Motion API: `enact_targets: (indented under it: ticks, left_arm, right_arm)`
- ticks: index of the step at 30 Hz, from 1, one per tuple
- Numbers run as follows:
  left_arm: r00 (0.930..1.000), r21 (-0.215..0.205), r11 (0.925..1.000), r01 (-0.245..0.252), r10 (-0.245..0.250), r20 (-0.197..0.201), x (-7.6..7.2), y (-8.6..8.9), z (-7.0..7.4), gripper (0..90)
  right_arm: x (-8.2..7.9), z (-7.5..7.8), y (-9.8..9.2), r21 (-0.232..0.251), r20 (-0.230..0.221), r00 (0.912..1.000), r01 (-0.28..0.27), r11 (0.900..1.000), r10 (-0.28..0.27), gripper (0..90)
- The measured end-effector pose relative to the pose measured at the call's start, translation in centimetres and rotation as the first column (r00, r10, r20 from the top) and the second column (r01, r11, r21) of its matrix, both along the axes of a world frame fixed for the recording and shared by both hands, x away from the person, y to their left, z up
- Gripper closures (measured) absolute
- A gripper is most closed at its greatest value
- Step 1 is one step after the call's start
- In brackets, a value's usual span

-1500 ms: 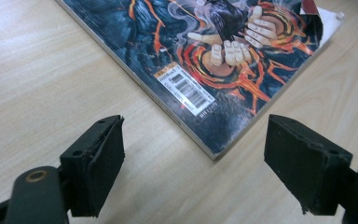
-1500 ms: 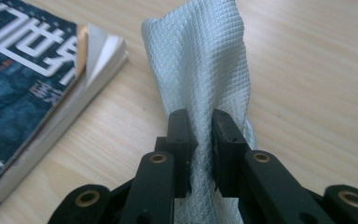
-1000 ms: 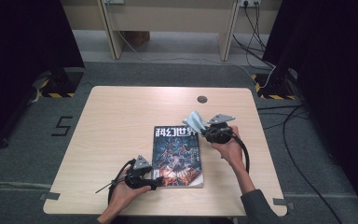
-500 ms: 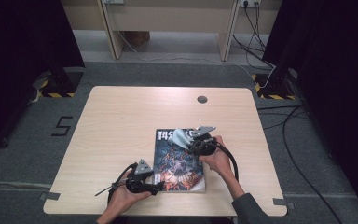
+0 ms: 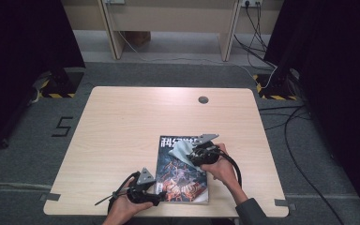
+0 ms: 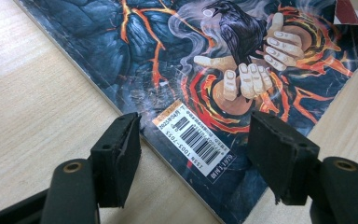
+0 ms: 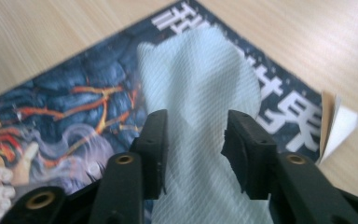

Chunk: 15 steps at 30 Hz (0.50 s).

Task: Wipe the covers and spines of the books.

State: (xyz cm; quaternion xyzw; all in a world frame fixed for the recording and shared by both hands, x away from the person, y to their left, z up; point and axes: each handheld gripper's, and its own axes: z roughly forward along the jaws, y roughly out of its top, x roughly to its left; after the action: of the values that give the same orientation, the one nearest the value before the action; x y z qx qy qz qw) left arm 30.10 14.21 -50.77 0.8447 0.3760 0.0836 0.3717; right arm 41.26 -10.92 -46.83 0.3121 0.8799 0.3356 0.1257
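1. Carrying everything here: a pale wooden tabletop [image 5: 122,136], its near right part taken up by the things in hand
2. Lying flat on the near right part of that tabletop: a magazine [image 5: 180,176] with a dark cover of orange cracks, a raven and pale fingers, white title characters along its far edge and a barcode near its close corner; far right corner curling up, showing white pages in the right gripper view
3. Resting on the far half of the magazine, over the title characters: a light blue-grey cloth [image 5: 182,151], crumpled and running back between the jaws of the right tool
4. Hovering over the cloth: the right hand-held gripper [image 7: 193,140], jaws having just been opening, now parted, cloth between them but pads standing clear of it, so released
5. Straddling the magazine's near left corner beside the barcode: the left hand-held gripper [image 6: 193,149], jaws standing wide, released, clamping nothing
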Motion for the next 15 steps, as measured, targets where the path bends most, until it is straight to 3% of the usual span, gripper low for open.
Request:
enact_targets:
  ticks: [3,7,9,15]
  left_arm:
    - [1.0000,-0.001,1.0000,0.000,0.000,-0.001,0.0,0.0,0.0,33.4]
    - [1.0000,-0.001,1.0000,0.001,-0.001,-0.001,0.1,0.0,0.0,33.4]
    - [1.0000,0.000,1.0000,0.000,0.000,0.000,0.0,0.0,0.0,33.4]
    - [1.0000,-0.005,1.0000,0.002,-0.002,0.002,0.1,0.1,-0.1,32.8]
  right_arm:
    - [0.1,-0.2,0.8,-0.007,0.000,1.0000,-0.010,1.000,0.010,57.3]
    - [0.3,-1.1,1.8,-0.055,-0.001,0.9999,-0.016,0.998,0.016,56.5]
    - [0.6,-1.5,2.1,-0.088,0.010,0.9999,-0.012,0.996,0.013,59.7]
    - [1.0,-1.9,1.3,-0.098,0.031,0.9992,-0.021,0.995,0.024,71.6]
